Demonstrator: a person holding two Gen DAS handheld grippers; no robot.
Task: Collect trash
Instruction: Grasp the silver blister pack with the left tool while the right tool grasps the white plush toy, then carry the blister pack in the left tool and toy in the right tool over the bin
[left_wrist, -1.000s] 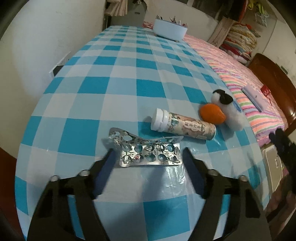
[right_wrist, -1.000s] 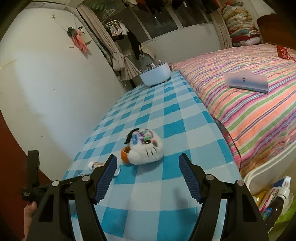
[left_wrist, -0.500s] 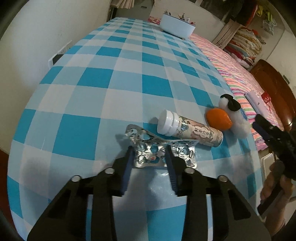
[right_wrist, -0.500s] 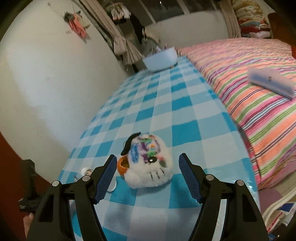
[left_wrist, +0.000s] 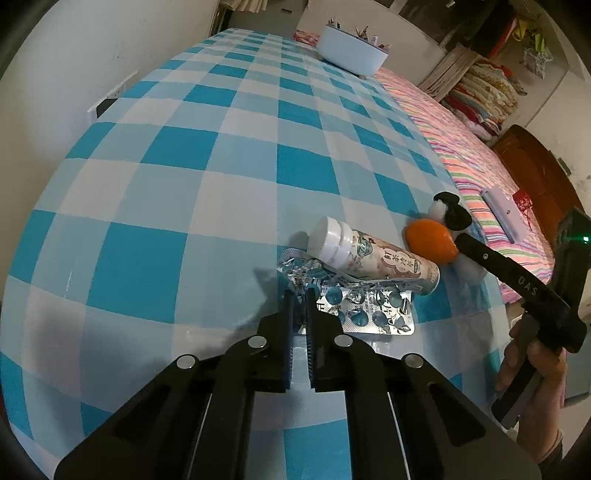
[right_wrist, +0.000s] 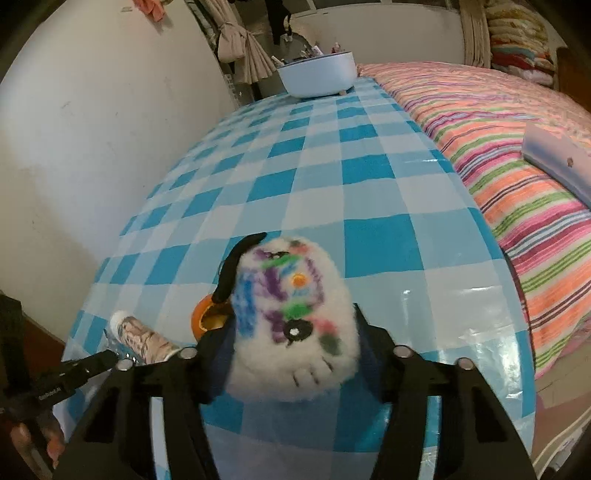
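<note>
Pinching is what both sets of jaws are doing: the left gripper (left_wrist: 299, 306) is pressing its jaws nearly together on the near left end of the crumpled foil blister pack (left_wrist: 354, 302), while the right gripper (right_wrist: 291, 332) is straddling the white plush toy (right_wrist: 291, 317), its jaws closing against the fluffy sides, though whether they are squeezing firmly I cannot tell. The blister pack is lying near the front edge of the checked tablecloth (left_wrist: 207, 147), touching the lying tablet tube (left_wrist: 369, 258) that is resting partly on it; the toy is sitting by the table's right edge, just beside the orange fruit (left_wrist: 430, 240). To do this step well, I judge the left gripper should be lifting the foil slowly and sliding it out sideways, since the tube is weighing on it and could roll; the thin foil could also be tearing or slipping from so narrow a bite. The white basin (right_wrist: 317, 77) at the far end, already holding scraps, is probably the place for the trash. The left wrist view is showing the foil and the tube's label; the right wrist view is showing the toy's scribbled face and the striped bed (right_wrist: 509, 140).
</note>
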